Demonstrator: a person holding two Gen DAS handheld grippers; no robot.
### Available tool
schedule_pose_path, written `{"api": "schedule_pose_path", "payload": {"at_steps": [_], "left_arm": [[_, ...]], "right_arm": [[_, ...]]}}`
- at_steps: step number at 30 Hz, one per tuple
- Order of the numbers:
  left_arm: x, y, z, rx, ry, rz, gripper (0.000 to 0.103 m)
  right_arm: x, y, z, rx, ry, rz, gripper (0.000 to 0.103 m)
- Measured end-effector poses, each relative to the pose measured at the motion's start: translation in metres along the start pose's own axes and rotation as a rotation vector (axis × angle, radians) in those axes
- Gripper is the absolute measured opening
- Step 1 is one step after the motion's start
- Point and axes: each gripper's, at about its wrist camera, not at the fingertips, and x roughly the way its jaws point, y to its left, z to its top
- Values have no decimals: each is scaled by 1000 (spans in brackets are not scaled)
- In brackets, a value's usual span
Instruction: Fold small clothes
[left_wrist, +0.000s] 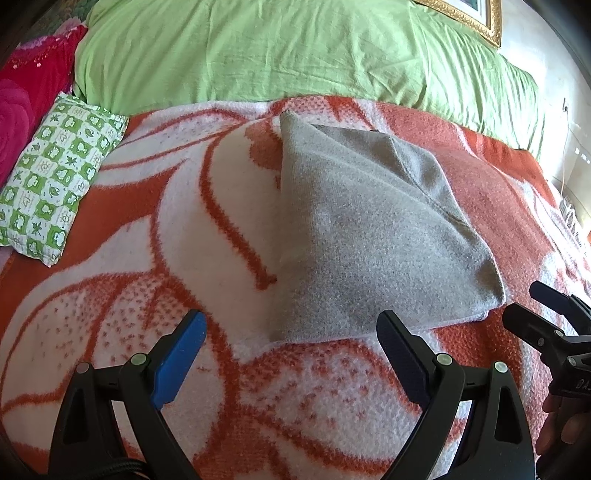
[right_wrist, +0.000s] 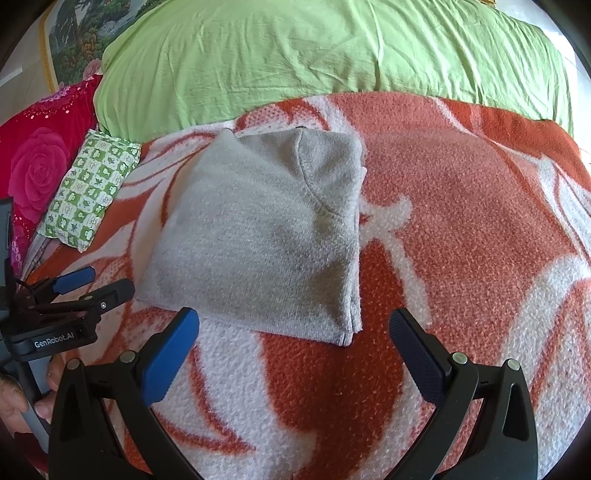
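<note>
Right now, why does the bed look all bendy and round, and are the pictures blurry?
Left wrist view: the fisheye lens bows the crumpled lime-green bedsheet and darkens the corners; the folded grey knit garment looks soft and hazy. Right wrist view: the same bowing curves the orange-and-white patterned fleece blanket; daylight is bright and even, without harsh shadows.

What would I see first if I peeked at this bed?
A folded grey garment lies in the middle of a bright orange-and-white blanket. Behind it is a big green quilt. The open left gripper and right gripper hover at its near edge, empty.
</note>
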Motion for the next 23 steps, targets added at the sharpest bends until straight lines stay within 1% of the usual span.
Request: {"api": "schedule_pose_path", "payload": {"at_steps": [9,11,14,17,23], "left_arm": [[0,-1,3,-1,-25,15,94],[0,0,4,-10,-18,0,94],[3,4,4,-34,-5,1,94],[2,6,4,-49,-8,9,95],[-2,4,1,-43,-16,23,95]], "right_arm": [[6,2,6,-8,15,9,102],[5,1,8,-6,10,12,102],[8,2,10,-6,20,10,102],[11,3,11,9,33,29,102],[13,5,11,8,28,36,102]]}}
